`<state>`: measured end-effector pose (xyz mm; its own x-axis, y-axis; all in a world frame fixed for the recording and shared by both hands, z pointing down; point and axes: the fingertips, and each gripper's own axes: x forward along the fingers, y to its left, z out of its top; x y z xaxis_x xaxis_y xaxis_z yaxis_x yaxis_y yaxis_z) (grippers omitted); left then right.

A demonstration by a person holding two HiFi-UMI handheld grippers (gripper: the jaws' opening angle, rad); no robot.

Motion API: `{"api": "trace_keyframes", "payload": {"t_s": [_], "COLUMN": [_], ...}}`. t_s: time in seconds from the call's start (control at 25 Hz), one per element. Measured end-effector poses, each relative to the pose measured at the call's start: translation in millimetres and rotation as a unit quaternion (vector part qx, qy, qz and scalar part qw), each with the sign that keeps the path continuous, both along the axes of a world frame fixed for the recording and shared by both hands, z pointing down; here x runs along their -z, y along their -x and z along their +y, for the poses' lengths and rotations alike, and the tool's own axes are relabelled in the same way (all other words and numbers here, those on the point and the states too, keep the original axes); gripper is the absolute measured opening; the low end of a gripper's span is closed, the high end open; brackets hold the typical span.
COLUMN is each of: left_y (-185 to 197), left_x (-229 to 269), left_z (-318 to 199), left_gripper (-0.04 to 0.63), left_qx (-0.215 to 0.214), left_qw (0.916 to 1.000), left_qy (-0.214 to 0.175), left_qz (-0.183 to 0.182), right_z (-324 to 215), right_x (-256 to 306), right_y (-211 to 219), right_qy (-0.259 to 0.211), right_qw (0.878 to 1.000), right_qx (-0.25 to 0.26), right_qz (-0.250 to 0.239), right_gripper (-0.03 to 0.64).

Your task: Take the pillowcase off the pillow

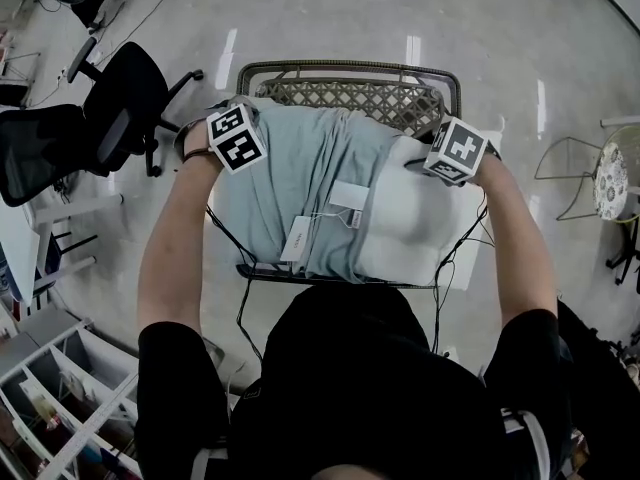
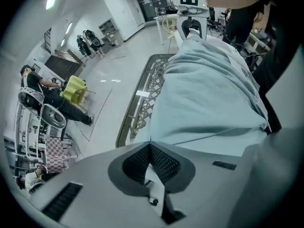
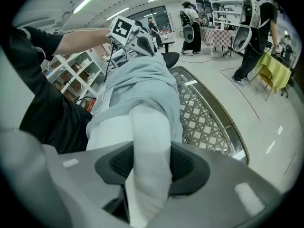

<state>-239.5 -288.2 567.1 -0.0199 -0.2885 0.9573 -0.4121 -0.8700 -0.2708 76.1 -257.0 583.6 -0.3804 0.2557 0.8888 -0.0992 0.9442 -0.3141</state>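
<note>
A pillow lies across a woven rattan seat point(image 1: 350, 93). A pale blue pillowcase point(image 1: 300, 173) covers its left part; the bare white pillow point(image 1: 415, 218) sticks out at the right. My left gripper point(image 1: 245, 143) is at the pillowcase's far left end, and in the left gripper view point(image 2: 150, 148) its jaws are shut on a thin fold of the pillowcase point(image 2: 204, 99). My right gripper point(image 1: 445, 158) is at the pillow's far right end. In the right gripper view point(image 3: 149, 160) it is shut on a thick fold of the white pillow point(image 3: 147, 132), with the pillowcase point(image 3: 142, 82) bunched beyond.
White tags point(image 1: 298, 238) lie at the pillowcase's open edge. A black office chair point(image 1: 120, 108) stands to the left, white shelving point(image 1: 70, 398) at lower left, a wire chair point(image 1: 570, 168) to the right. People point(image 3: 256, 27) stand in the background.
</note>
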Motion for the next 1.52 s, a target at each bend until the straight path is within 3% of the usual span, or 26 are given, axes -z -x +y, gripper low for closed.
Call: {"api": "trace_keyframes", "payload": {"t_s": [0.24,0.44,0.6,0.72,0.88,1.08,1.28,1.44,1.52], "left_y": [20,3,9,17,28,42,49,46,39], "left_x": [12,15,19,12,-1,-20,-44,-71,-85], "left_z": [6,9,46,87,148,234,315,351,363], "left_gripper": [0.006,0.006,0.025,0.109,0.124,0.149,0.189,0.220,0.229], "left_qx": [0.020,0.098,0.120,0.144,0.160,0.159,0.143,0.132,0.123], "left_qw": [0.9998,0.9915,0.9854,0.9779,0.9673,0.9599,0.9602,0.9629,0.9642], "left_qy": [0.001,-0.030,-0.056,-0.050,-0.047,-0.031,-0.006,0.019,0.036], "left_qz": [-0.006,0.081,0.107,0.144,0.191,0.229,0.240,0.235,0.232], "right_z": [-5,-26,-26,-7,28,121,205,224,233], "right_x": [-3,-26,-15,-7,11,10,-12,-17,-15], "right_y": [-7,-2,-1,1,5,15,12,7,4], "right_qy": [-0.003,-0.069,-0.121,-0.149,-0.204,-0.214,-0.234,-0.267,-0.252], "right_qw": [1.000,0.997,0.991,0.986,0.974,0.967,0.956,0.943,0.947], "right_qx": [0.003,0.008,-0.044,-0.062,-0.097,-0.137,-0.162,-0.190,-0.187], "right_qz": [-0.006,0.033,0.040,0.030,0.020,0.034,0.065,0.066,0.066], "right_gripper": [0.208,0.291,0.319,0.319,0.334,0.334,0.335,0.334,0.336]}}
